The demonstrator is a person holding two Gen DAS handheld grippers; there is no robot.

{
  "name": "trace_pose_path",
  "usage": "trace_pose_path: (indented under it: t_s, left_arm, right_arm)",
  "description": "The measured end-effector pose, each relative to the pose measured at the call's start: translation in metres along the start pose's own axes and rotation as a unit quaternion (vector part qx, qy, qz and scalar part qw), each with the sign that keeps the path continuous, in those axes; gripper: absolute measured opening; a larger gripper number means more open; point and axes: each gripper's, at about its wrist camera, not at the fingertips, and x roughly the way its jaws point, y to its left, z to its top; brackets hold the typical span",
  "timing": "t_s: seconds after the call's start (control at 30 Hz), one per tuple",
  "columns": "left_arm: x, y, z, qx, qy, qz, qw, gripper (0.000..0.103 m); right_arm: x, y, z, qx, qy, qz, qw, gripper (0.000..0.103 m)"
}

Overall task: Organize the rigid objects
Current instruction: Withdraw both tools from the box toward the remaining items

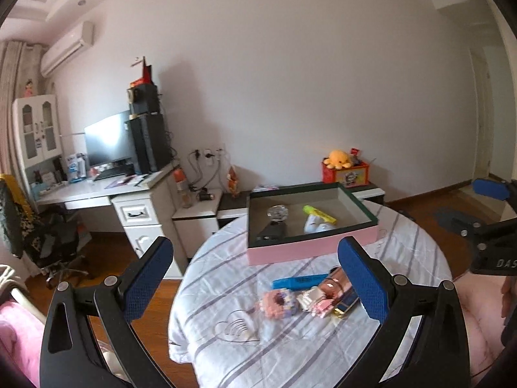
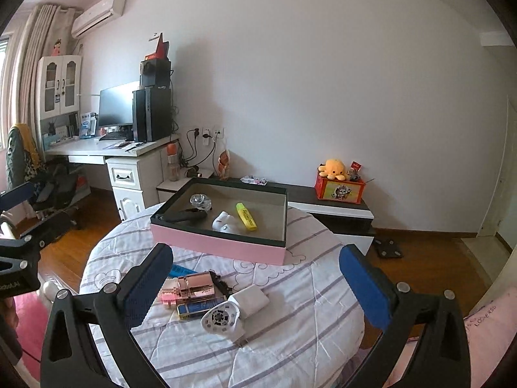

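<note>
One pink box [image 2: 219, 242] sits at twelve o'clock on the round, striped-cloth table [image 2: 307, 307], holding four things: one clear ball [image 2: 201, 201], one black object [image 2: 189, 216], one white figure [image 2: 224, 223] and one yellow highlighter [image 2: 246, 216]. Nearer lie one rose-gold case [image 2: 195, 286], one blue marker [image 1: 299, 282], one white fan [image 2: 221, 318], one white block [image 2: 250, 300] and a blue-and-gold piece [image 2: 202, 307]; its print is unreadable. The left gripper [image 1: 255, 278] and right gripper [image 2: 257, 286] both gape wide, holding nothing.
</note>
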Motion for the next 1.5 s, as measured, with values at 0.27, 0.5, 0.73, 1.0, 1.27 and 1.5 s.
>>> trace_pose_path:
  t_s: [0.27, 0.5, 0.73, 1.0, 1.27, 1.5]
  left_arm:
    - [0.005, 0.013, -0.011, -0.008, 0.019, 0.008, 0.9998, 0.103]
    - [0.024, 0.016, -0.027, -0.006, 0.051, 0.005, 0.9987, 0.103]
    - [0.056, 0.017, -0.056, -0.002, 0.104, -0.008, 0.9946, 0.103]
    - [0.087, 0.023, -0.087, -0.007, 0.156, -0.017, 0.9876, 0.103]
    - [0.116, 0.023, -0.102, -0.025, 0.191, -0.027, 0.9808, 0.103]
    - [0.145, 0.006, -0.107, -0.021, 0.212, -0.042, 0.9761, 0.103]
  right_arm:
    - [0.000, 0.008, -0.008, -0.003, 0.010, 0.005, 1.000, 0.103]
    - [0.025, 0.010, -0.027, 0.003, 0.052, 0.005, 0.999, 0.103]
    - [0.067, 0.019, -0.063, -0.001, 0.118, 0.017, 0.993, 0.103]
    - [0.114, 0.025, -0.096, -0.020, 0.176, 0.016, 0.984, 0.103]
    - [0.132, 0.013, -0.106, 0.014, 0.199, 0.073, 0.977, 0.058]
    - [0.120, 0.008, -0.108, 0.002, 0.191, 0.064, 0.979, 0.057]
